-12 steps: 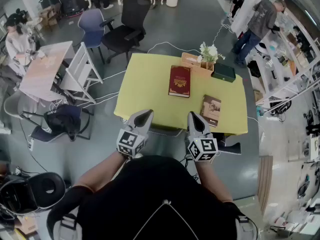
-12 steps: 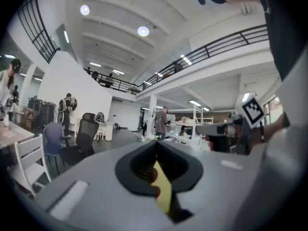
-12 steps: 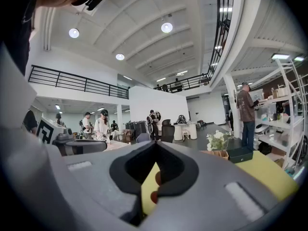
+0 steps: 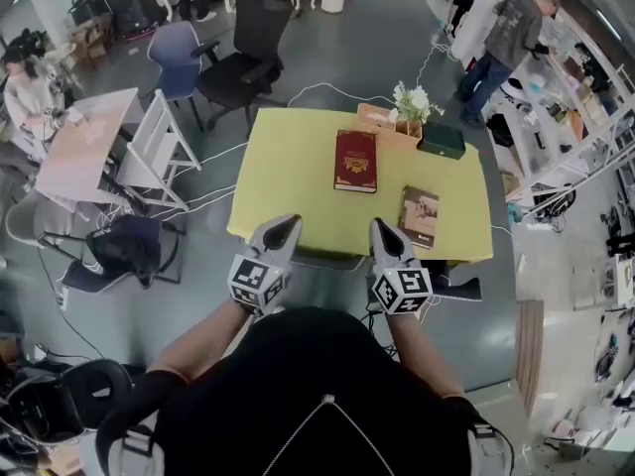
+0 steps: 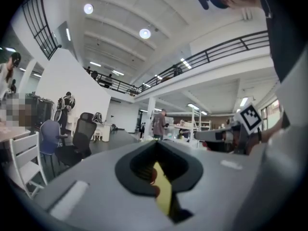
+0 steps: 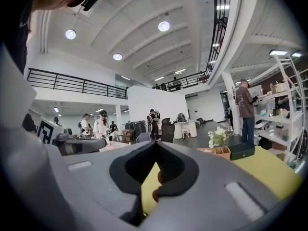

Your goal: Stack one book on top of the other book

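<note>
Head view: red book, brown book lie unmoved.

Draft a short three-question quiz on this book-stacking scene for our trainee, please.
1. True or false: the red book lies on top of the brown book.
2. The left gripper and right gripper are: A) open wide; B) shut and empty; C) shut on a book.
3. Fill in: the book nearer the right gripper is the ____ one.
Key: 1. False; they lie apart on the yellow table. 2. B. 3. brown.
</note>
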The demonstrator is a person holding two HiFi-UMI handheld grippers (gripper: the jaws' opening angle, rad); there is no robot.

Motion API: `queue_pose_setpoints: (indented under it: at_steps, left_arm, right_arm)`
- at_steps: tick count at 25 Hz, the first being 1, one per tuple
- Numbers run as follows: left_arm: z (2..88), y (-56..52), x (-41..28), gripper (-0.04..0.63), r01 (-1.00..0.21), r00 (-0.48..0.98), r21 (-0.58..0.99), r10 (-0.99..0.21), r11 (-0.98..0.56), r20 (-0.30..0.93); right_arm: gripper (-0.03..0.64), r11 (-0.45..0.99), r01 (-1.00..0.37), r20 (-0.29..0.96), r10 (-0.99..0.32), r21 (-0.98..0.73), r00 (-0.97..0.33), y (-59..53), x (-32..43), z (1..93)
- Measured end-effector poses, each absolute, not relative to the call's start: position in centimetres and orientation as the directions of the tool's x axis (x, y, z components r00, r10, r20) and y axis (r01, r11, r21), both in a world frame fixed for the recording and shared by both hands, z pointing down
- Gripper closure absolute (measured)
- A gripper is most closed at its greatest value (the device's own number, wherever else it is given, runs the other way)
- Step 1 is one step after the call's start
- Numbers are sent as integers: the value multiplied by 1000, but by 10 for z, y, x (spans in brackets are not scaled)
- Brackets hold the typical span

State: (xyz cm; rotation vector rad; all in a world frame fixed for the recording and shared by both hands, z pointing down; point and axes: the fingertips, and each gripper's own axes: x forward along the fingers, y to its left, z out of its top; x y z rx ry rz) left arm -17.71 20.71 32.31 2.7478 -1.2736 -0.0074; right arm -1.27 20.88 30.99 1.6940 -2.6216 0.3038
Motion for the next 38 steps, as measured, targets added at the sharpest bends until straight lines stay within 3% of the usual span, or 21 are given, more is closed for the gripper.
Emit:
queue_pose_setpoints:
  at_steps: [10, 12, 23, 38]
  left_arm:
    - [342, 198, -195, 583, -724, 686, 156, -724, -672, 64]
    - [350, 195, -199, 581, -720, 691, 168, -719, -673, 80]
    - [381, 161, -193, 580, -721, 690, 226, -707, -655, 154]
    - [390, 51, -117, 580, -826, 563, 179, -793, -534, 232]
  right_arm:
    - [607, 312, -914, 133, -926, -258, -354, 203, -18, 327]
    - [548, 297, -916, 137, -930, -271, -342, 203, -20, 331]
    - [529, 225, -928, 206, -934, -298, -293, 187, -9, 358]
    - [529, 308, -881, 223, -888, -361, -402, 57, 77, 385]
